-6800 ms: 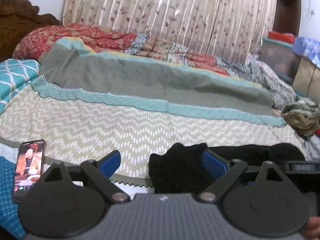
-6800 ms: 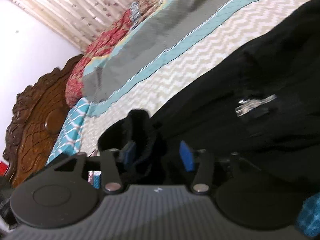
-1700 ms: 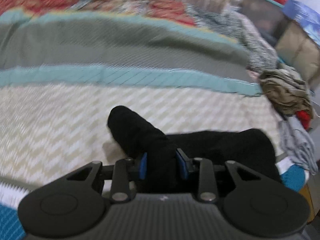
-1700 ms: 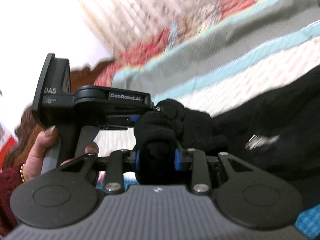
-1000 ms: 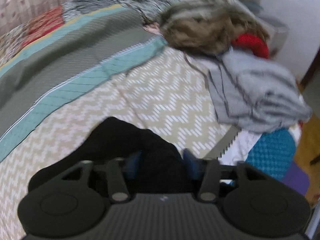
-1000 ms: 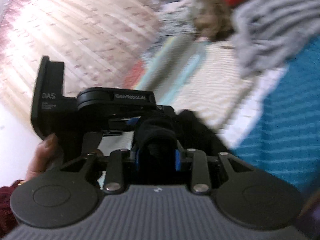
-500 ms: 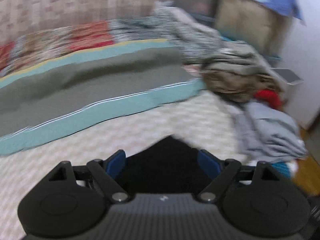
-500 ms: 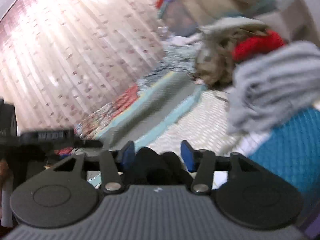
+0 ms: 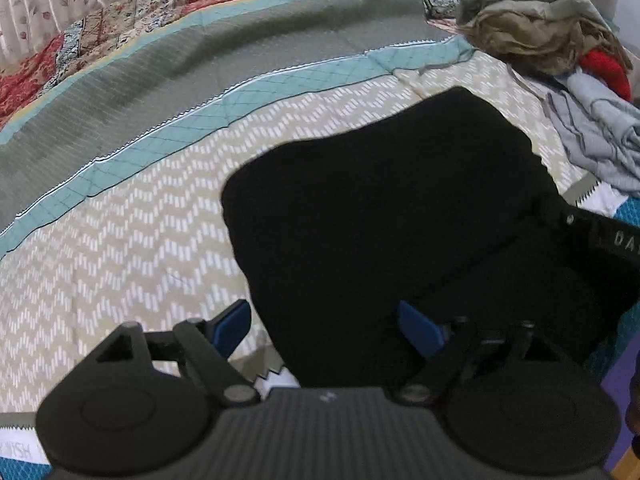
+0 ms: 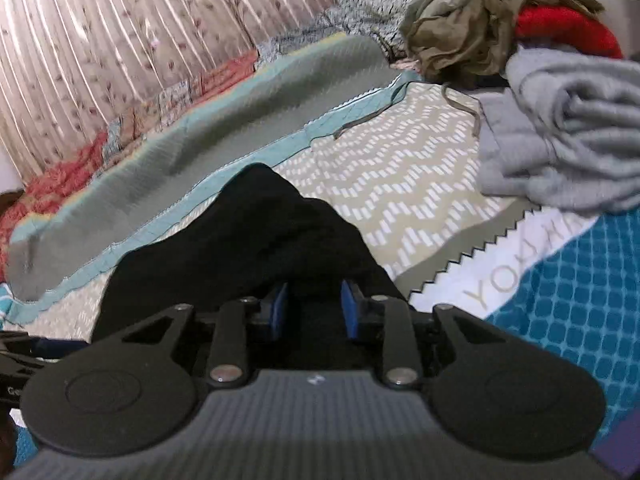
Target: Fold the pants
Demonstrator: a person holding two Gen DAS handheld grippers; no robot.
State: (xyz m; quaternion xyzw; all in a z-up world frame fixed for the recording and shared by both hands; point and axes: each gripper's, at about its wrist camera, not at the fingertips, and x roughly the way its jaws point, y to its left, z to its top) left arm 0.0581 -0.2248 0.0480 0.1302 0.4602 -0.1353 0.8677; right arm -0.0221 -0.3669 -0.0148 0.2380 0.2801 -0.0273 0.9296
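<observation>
The black pants (image 9: 392, 208) lie folded in a compact dark bundle on the chevron bedspread (image 9: 120, 248). My left gripper (image 9: 326, 322) is open, its blue pads wide apart over the near edge of the bundle. The right gripper's body shows at the bundle's right side (image 9: 600, 236). In the right wrist view the pants (image 10: 248, 240) rise in a hump, and my right gripper (image 10: 314, 310) has its blue pads close together with black cloth between them.
A heap of clothes lies at the bed's right end: olive cloth (image 10: 460, 24), a red item (image 10: 564, 28) and grey garments (image 10: 560, 128). A grey-teal quilt (image 9: 200, 60) and patterned blankets lie behind. The bed's edge with blue sheet (image 10: 580, 280) is near right.
Both grippers carried the pants end over to the right and laid it down. The left gripper opened and let go. The right gripper's pads have come together on the cloth since half a second ago.
</observation>
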